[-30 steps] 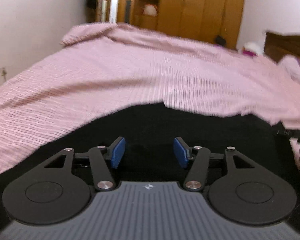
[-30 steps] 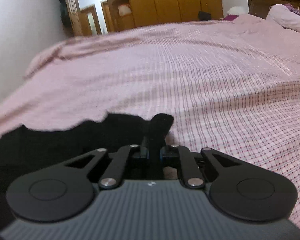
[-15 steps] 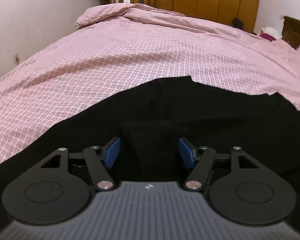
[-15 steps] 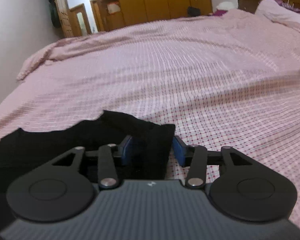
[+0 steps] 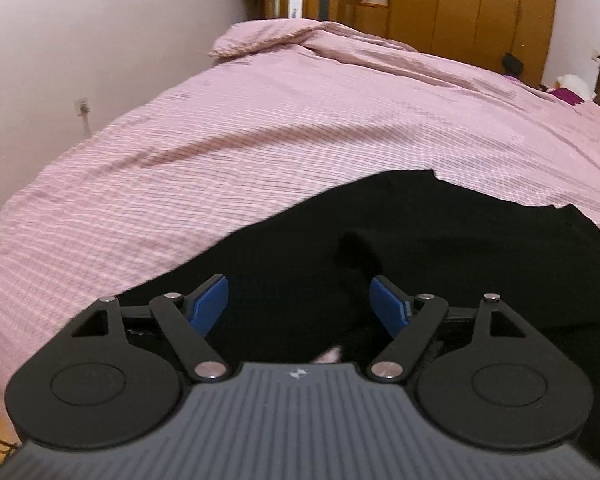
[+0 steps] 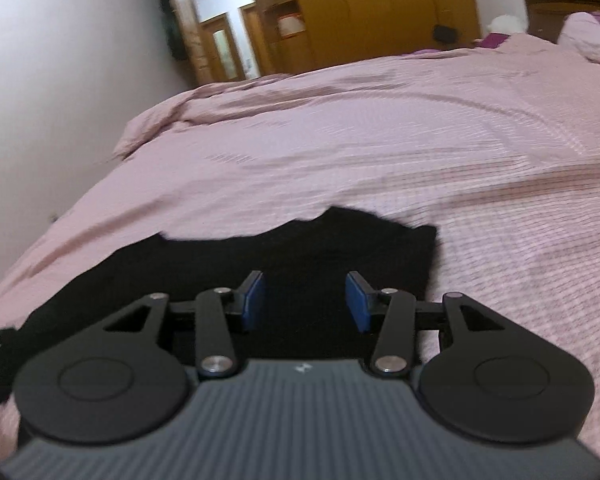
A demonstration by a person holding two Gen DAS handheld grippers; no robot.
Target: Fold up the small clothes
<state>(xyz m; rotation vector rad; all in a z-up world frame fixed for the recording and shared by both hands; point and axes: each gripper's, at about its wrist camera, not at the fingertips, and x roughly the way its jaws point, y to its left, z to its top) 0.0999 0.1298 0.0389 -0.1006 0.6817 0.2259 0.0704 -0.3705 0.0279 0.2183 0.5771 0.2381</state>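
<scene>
Item: black garment (image 5: 440, 248), one piece, lying flat on the bed (image 5: 260, 140) over its pink checked cover, at the near edge

Position relative to tools: lying directly ahead of and beneath both, its long axis appearing to run across the view from left to right. The left tool (image 5: 298, 304) is hovering over the garment's left and middle portion; the right tool (image 6: 304, 304) is hovering over the right end, with the garment's right-hand corner (image 6: 424, 248) just beyond its right pad. Each is about equally near its own end

Left tool: jaws standing wide and having just been opening further, cloth showing below the gap, pads not pressing on it

Right tool: jaws standing partly apart, having just let go, cloth below and nothing pinched

Appearance: plain matt black, soft, far edge wavy; a raised fold or ridge (image 5: 360, 252) is showing near the left tool's right pad, though darkness and blur are hiding seams, so the type of garment cannot be told
</scene>
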